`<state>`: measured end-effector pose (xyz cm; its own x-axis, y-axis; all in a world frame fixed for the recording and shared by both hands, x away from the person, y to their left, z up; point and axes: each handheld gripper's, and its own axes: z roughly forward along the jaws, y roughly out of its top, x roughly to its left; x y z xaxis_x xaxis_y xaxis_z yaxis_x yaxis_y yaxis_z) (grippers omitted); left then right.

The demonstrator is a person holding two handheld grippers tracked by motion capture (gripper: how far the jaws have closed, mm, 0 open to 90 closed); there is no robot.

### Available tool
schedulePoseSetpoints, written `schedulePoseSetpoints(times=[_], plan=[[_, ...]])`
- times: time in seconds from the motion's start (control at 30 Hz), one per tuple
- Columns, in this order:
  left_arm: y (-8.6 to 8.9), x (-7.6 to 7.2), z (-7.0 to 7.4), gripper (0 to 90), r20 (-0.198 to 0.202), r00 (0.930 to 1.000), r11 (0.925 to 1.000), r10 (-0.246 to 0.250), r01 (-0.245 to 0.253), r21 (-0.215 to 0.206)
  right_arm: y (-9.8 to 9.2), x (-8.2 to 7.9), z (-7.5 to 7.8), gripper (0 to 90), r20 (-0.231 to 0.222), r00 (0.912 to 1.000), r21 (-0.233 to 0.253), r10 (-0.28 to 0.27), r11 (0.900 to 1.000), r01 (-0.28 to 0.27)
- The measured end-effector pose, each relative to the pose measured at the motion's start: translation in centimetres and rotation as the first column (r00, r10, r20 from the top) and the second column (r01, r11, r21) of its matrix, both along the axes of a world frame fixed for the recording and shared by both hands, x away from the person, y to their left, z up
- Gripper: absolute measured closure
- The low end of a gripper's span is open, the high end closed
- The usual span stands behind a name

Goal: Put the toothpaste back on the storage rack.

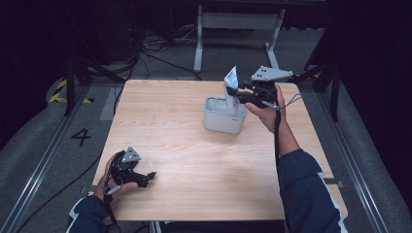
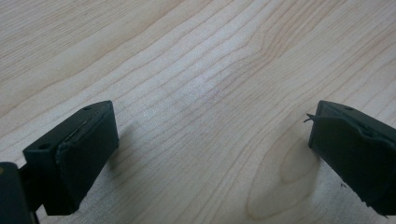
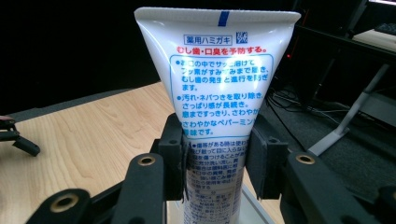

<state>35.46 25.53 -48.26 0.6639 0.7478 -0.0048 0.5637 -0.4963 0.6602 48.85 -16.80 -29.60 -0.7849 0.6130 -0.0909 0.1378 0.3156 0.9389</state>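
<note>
Dark room, pale wood table point(image 1: 194, 160). Right claw point(image 1: 236, 95) pinching toothpaste tube point(image 3: 219, 84) upright, over grey bin point(image 1: 223, 119) at far right; cap end probably already inside. Best lowered straight, clear of rim. Left claw point(image 1: 145, 177) spread, idle, near left edge. Nothing blocking.
</note>
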Motion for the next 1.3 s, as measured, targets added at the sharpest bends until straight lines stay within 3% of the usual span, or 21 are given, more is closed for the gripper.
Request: schedulePoseSetpoints(times=[0.77,1.3], plan=[[0.1,-0.4,-0.1,2.7,0.005,0.9999,0.9999,0.011,-0.011,-0.011,1.3,2.7,-2.2,63.4,-0.038,0.9991,-0.009,-0.017,1.000,0.017],[0.1,-0.4,-0.1,2.7,0.005,1.0000,0.9999,0.009,-0.008,-0.008,0.7,3.8,-5.4,63.2,-0.079,0.9963,-0.027,-0.032,0.999,0.030]])
